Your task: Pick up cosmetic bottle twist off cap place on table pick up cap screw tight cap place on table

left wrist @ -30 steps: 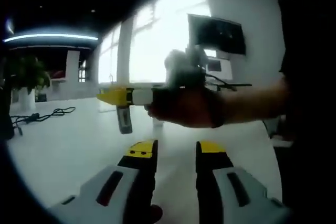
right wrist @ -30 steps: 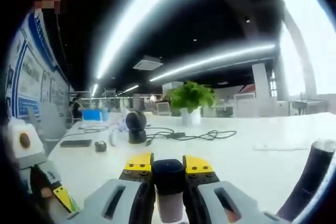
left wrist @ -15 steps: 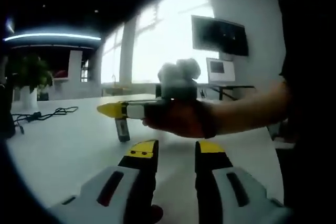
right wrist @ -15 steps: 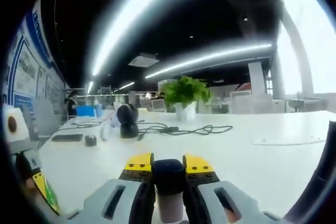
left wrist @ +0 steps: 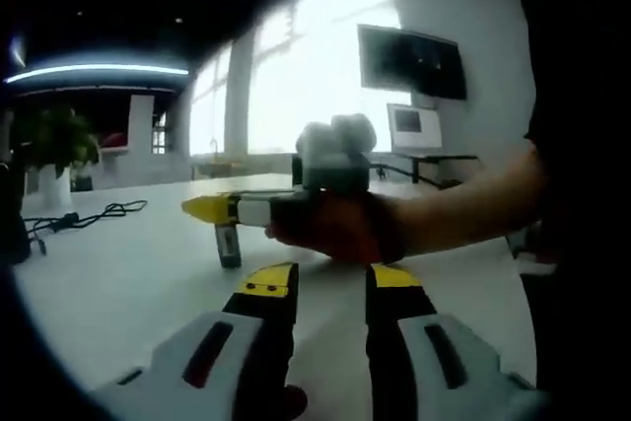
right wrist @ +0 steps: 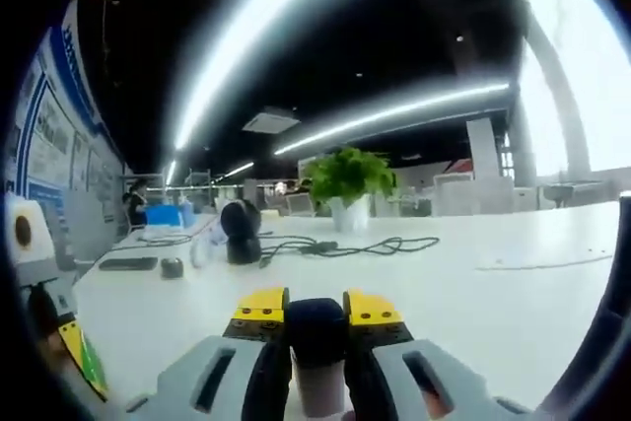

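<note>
In the left gripper view, the left gripper (left wrist: pixel 330 288) hangs with jaws apart and nothing between them above the white table (left wrist: pixel 128 273). Beyond, the right gripper (left wrist: pixel 215 208) (held by a hand (left wrist: pixel 330 224)) clamps the cosmetic bottle (left wrist: pixel 228 244), upright, its base apparently touching the table.

Two handheld grippers over the table, the right one closed on something.

The left gripper (left wrist: pixel 330 283) holds its jaws apart, nothing between them. The right gripper (right wrist: pixel 316 310) clamps a dark-capped cosmetic bottle (right wrist: pixel 317 347); a hand (left wrist: pixel 335 224) holds it level, crossing the left gripper view.
</note>
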Demonstrator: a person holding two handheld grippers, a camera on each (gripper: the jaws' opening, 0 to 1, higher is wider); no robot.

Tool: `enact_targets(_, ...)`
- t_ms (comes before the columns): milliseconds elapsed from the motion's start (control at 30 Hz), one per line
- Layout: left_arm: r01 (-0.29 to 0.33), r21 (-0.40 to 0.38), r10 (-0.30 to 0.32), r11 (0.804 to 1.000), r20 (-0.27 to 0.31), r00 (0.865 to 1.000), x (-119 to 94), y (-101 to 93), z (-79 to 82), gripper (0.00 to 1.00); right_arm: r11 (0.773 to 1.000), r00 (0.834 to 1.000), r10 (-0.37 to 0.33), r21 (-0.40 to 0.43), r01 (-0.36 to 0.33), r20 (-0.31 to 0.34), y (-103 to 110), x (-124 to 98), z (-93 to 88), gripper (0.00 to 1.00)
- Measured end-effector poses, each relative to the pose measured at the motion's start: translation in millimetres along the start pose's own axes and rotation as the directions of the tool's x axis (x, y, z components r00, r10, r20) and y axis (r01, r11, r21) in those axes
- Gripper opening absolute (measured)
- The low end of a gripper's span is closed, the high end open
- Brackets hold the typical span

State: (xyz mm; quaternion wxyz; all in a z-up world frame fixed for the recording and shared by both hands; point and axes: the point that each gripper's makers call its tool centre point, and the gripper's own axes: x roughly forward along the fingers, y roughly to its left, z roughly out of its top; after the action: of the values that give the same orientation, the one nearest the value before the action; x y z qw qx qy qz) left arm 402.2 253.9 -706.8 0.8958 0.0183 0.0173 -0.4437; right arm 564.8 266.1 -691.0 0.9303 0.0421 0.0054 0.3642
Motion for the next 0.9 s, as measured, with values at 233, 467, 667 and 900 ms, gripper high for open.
enact_targets(233, 0.000, 0.008, 0.000, 1.000, -0.005, 1.000, 0, -0.6, -0.9, 0.17, 1.000, 1.000, 0.008, -0.007, -0.009, -0.018, 3, -1, -3.3, 0.17)
enact_targets(467, -0.003, 0.004, 0.003, 1.000, 0.000, 1.000, 0, 0.0, 0.3, 0.17, 1.000, 1.000, 0.015, 0.003, -0.015, -0.011, 3, -3, 0.5, 0.24)
enact_targets(667, -0.001, 0.016, 0.001, 1.000, -0.008, 1.000, 1, -1.4, -1.3, 0.17, 1.000, 1.000, 0.020, -0.006, -0.020, -0.022, 4, -5, -0.2, 0.24)
enact_targets(900, -0.010, 0.022, 0.010, 1.000, -0.012, 1.000, 1, -0.3, -2.1, 0.17, 0.999, 0.999, 0.026, -0.027, -0.027, -0.019, 8, -14, 5.5, 0.25)
